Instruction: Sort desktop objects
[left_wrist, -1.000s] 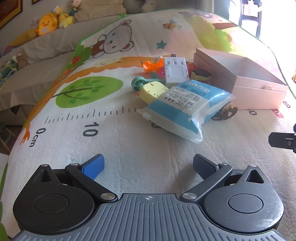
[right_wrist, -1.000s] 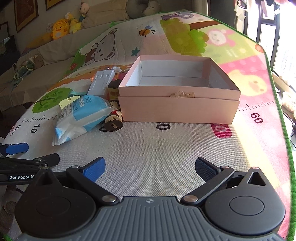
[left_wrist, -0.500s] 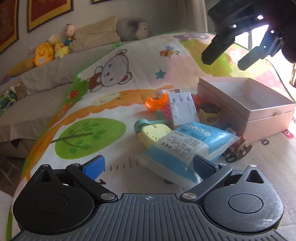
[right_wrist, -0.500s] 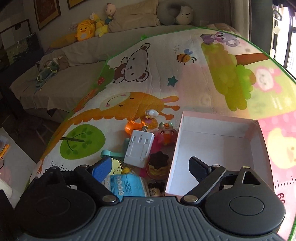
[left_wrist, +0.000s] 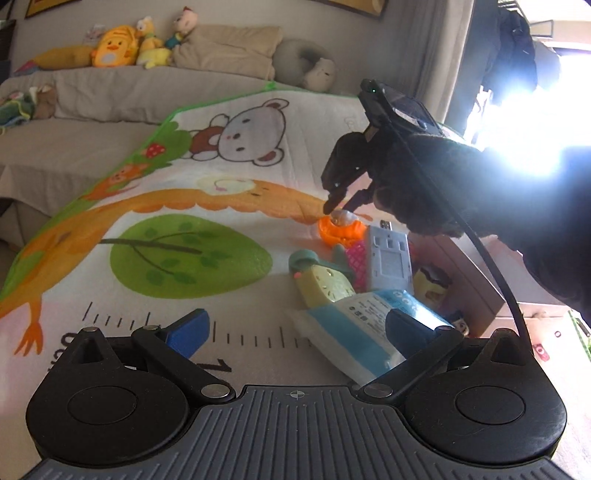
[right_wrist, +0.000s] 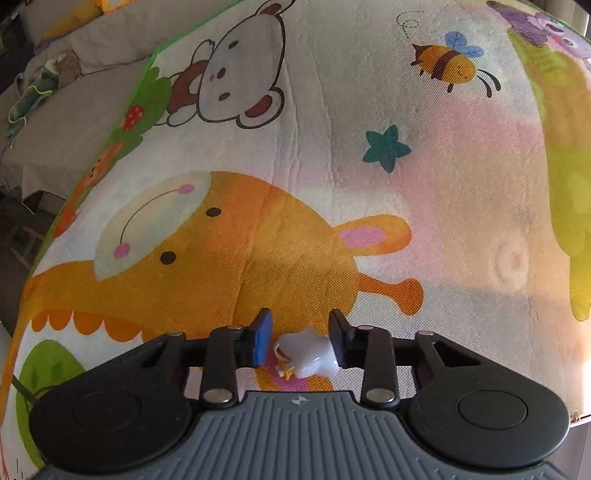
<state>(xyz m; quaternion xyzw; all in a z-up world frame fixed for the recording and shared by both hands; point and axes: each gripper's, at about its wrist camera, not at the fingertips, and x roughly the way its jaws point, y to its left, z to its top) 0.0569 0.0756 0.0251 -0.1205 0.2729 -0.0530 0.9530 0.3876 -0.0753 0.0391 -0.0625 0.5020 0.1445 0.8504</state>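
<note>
A pile of small objects lies on the cartoon play mat (left_wrist: 155, 206): an orange toy (left_wrist: 338, 229), a grey-white adapter (left_wrist: 389, 258), a yellow tag-shaped toy (left_wrist: 327, 286), a blue-and-white packet (left_wrist: 369, 328). The pink box (left_wrist: 469, 280) stands to their right, mostly hidden by the right hand. My right gripper (right_wrist: 300, 341) is lowered over a small white toy (right_wrist: 308, 356), which sits between its partly closed jaws; it touches the right finger, with a gap at the blue left pad (right_wrist: 263, 341). In the left wrist view the right gripper (left_wrist: 341, 201) points down at the orange toy. My left gripper (left_wrist: 295, 328) is open and empty above the mat.
A beige sofa (left_wrist: 110, 99) with plush toys (left_wrist: 110, 51) and cushions runs along the back. The mat's green edge (right_wrist: 146, 74) is at the left. Bright window glare fills the right of the left wrist view.
My right gripper has dropped down to the far side of the pile and narrowed its jaws around the small white toy. My left gripper has shifted slightly and stays open.
</note>
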